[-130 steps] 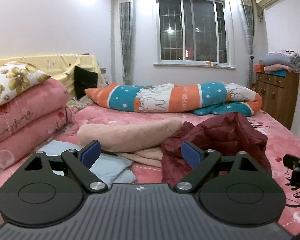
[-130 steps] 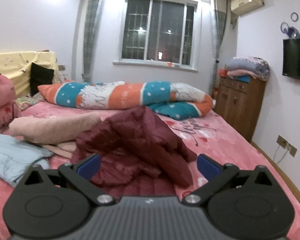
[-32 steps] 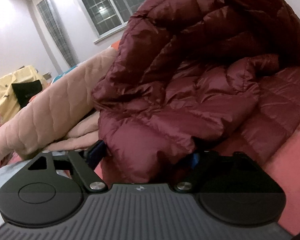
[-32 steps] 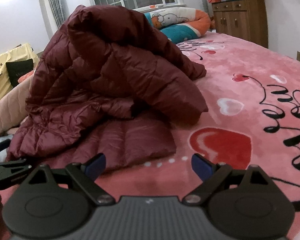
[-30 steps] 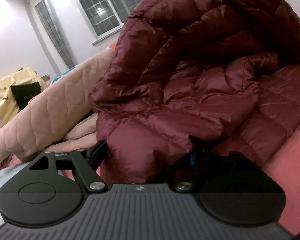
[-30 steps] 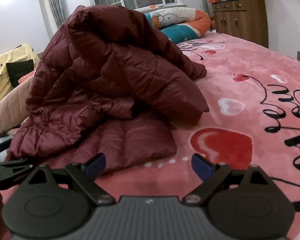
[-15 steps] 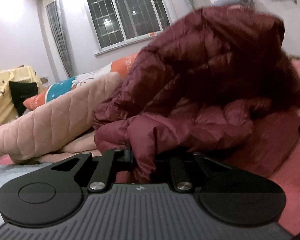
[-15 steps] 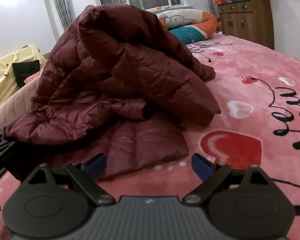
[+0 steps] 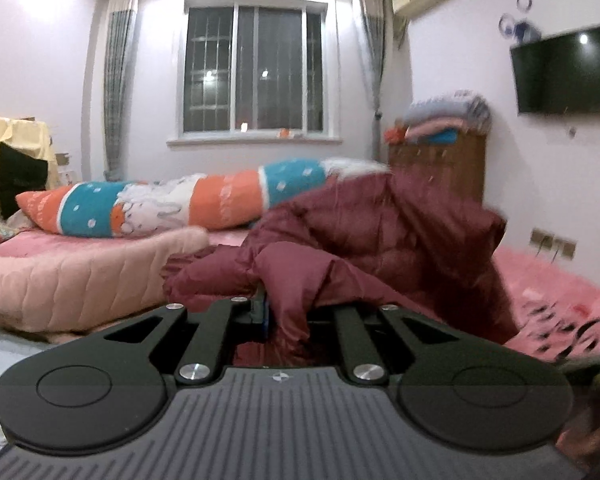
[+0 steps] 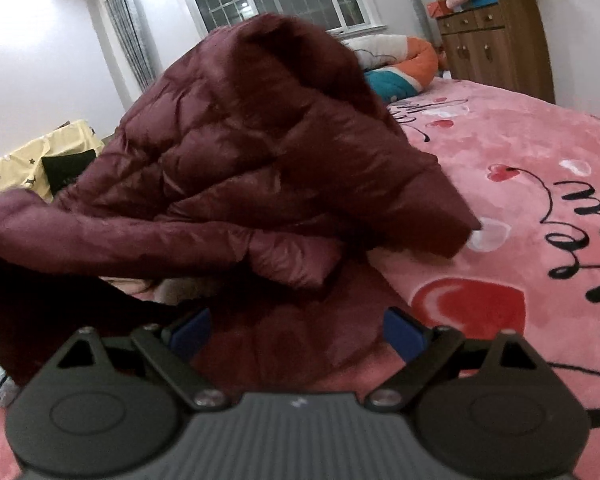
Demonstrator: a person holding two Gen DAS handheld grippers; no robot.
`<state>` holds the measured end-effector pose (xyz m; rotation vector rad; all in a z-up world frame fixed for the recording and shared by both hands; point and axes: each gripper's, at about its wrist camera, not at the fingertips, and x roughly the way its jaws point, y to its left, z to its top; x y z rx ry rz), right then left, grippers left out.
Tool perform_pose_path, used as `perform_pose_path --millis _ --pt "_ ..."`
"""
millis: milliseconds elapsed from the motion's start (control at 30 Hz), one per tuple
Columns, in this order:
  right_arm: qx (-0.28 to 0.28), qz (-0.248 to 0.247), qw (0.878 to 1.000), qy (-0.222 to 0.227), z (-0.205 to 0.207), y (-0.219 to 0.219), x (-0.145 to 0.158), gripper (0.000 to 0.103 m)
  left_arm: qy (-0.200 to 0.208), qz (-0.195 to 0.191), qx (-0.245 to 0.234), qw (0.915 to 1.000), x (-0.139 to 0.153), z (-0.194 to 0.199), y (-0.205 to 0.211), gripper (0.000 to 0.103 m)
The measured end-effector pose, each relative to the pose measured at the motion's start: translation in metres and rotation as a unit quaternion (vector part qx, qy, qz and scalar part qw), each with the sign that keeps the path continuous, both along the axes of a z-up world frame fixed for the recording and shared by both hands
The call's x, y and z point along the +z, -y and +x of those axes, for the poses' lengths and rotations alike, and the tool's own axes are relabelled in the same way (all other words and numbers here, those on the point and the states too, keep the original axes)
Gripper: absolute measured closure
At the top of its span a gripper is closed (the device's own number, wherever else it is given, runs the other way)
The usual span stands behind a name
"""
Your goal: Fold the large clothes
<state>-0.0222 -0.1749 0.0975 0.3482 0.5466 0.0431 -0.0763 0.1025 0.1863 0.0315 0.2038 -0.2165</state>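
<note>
The left gripper (image 9: pixel 286 316) was closed tight on a fold of the dark red jacket (image 9: pixel 380 232), and the cloth came up between its two fingers and spread away in front of it. The right gripper (image 10: pixel 296 332) stood wide open, its blue pads (image 10: pixel 190 330) far from each other, and it held nothing; a flat part of the jacket (image 10: pixel 260 152) lay between and under the fingers, but whether the pads touched it could not be told.

The jacket lay in a loose heap on the pink bed cover (image 10: pixel 540 152), with one part raised and stretched toward the left side in the right wrist view. Just beside the jacket, on its left in the left wrist view, lay a folded beige quilt (image 9: pixel 72 284). Behind both, across the bed, was a long rolled blanket (image 9: pixel 172 204) with orange, blue and white bands.

Farther back stood a window (image 9: pixel 254 76) with gray curtains at both sides. A wooden cabinet (image 10: pixel 496 44) stood at the right wall with folded blankets (image 9: pixel 446 118) on top. A dark television (image 9: pixel 564 70) hung on that wall.
</note>
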Motion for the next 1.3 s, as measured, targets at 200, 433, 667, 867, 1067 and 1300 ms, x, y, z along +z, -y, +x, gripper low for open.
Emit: perform_pose_path --millis 200,433,667,867,1067,1300 --pt "0.015 0.006 1.000 0.004 -0.009 0.003 0.004 0.009 0.015 -0.033 -0.016 0.9992 0.028 -0.036 0.002 0.095" --pt "0.112 0.037 0.993 -0.021 -0.034 -0.009 0.010 0.007 0.014 -0.072 -0.016 0.9972 0.057 -0.068 -0.013 0.095" --pt "0.173 0.072 0.982 -0.011 -0.078 -0.020 0.027 0.007 0.029 -0.082 -0.029 0.9958 0.075 -0.092 -0.018 0.096" --pt "0.177 0.112 0.978 0.005 -0.124 -0.016 0.042 0.006 0.044 -0.102 -0.047 0.9926 0.090 -0.114 -0.020 0.096" --pt "0.190 0.161 0.968 0.037 -0.165 -0.016 0.061 0.005 0.064 -0.120 -0.067 0.9884 0.102 -0.133 -0.021 0.096" --pt "0.150 0.239 0.956 0.078 -0.185 0.019 0.070 0.002 0.074 -0.121 -0.058 0.9881 0.100 -0.127 -0.021 0.095"
